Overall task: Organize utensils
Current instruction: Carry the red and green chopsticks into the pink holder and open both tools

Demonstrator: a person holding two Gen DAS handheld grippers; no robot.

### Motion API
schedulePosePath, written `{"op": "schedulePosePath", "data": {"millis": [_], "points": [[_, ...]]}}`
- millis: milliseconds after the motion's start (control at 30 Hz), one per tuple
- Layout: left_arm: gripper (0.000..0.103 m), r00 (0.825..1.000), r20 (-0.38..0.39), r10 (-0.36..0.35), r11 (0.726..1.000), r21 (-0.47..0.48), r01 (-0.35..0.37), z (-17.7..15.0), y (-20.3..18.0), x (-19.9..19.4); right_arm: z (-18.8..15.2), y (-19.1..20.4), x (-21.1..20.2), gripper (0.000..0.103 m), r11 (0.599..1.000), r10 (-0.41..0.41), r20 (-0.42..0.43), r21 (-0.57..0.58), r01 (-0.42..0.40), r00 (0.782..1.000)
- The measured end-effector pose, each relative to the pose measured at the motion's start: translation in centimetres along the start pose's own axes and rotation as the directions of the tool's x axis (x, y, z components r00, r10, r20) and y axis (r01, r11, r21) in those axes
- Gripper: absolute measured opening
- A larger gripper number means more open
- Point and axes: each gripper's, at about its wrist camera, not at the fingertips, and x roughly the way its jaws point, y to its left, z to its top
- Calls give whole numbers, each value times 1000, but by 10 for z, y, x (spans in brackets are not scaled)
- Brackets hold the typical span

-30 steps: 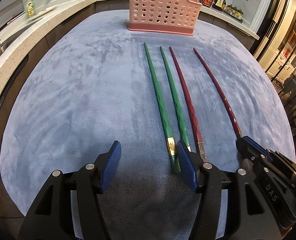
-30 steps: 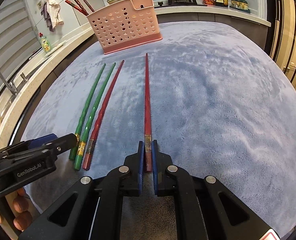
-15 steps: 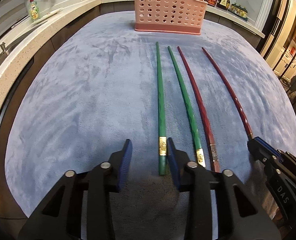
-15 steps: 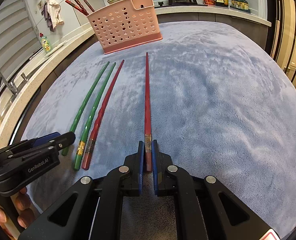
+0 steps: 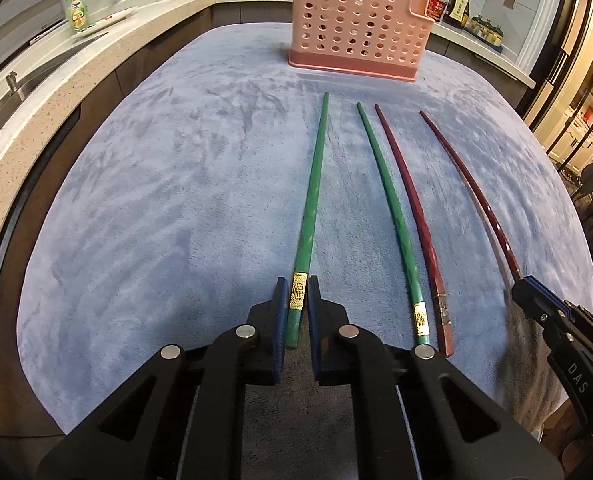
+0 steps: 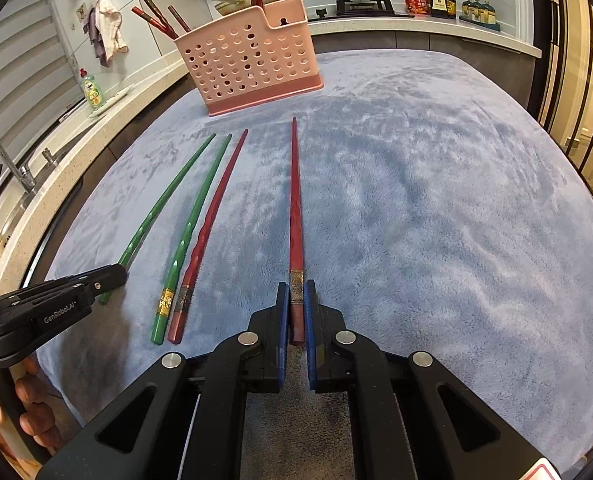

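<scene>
I am working over a blue plush cloth [image 5: 176,208] that is covering the table, with the pink perforated holder [image 5: 356,28] standing at its far edge. Four chopsticks are lying on the cloth between me and the holder, all with their long axes running from me toward it, thick ends nearest me. My left gripper [image 5: 296,300] is clamping the thick end of the leftmost green chopstick [image 5: 314,176], its jaws having just been closing onto it. My right gripper [image 6: 296,304] is clamping the thick end of the rightmost red chopstick [image 6: 295,200]. Lying free between them are the second green chopstick [image 5: 392,208] and the other red chopstick [image 5: 410,200], close beside each other. Both held sticks are pointing tips-first straight at the holder, so I judge the coming move to be a lift and a carry forward. Both tools are tilting steeply down toward the cloth, side by side, the left nearer the counter.
</scene>
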Motion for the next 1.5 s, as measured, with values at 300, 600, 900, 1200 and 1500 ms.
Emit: {"op": "schedulePosePath", "data": {"millis": [300, 600, 900, 1200, 1500], "points": [[9, 998, 67, -7, 999, -31, 9, 16, 14, -34, 24, -4, -32, 7, 1000, 6, 86, 13, -7, 996], [8, 983, 182, -19, 998, -63, 30, 52, 26, -79, 77, -7, -80, 7, 1000, 18, 238, 19, -23, 971], [7, 953, 302, -21, 998, -51, 39, 106, 25, -117, 133, -7, -107, 7, 998, 41, 348, 24, -52, 936], [7, 931, 363, -43, 998, -34, 59, 161, 17, -128, 176, -1, -111, 7, 996, 79, 402, 15, -93, 912], [7, 893, 442, -79, 996, -3, 89, 213, 3, -150, 227, 9, -115, 7, 987, 139, 453, 4, -159, 880]]}}
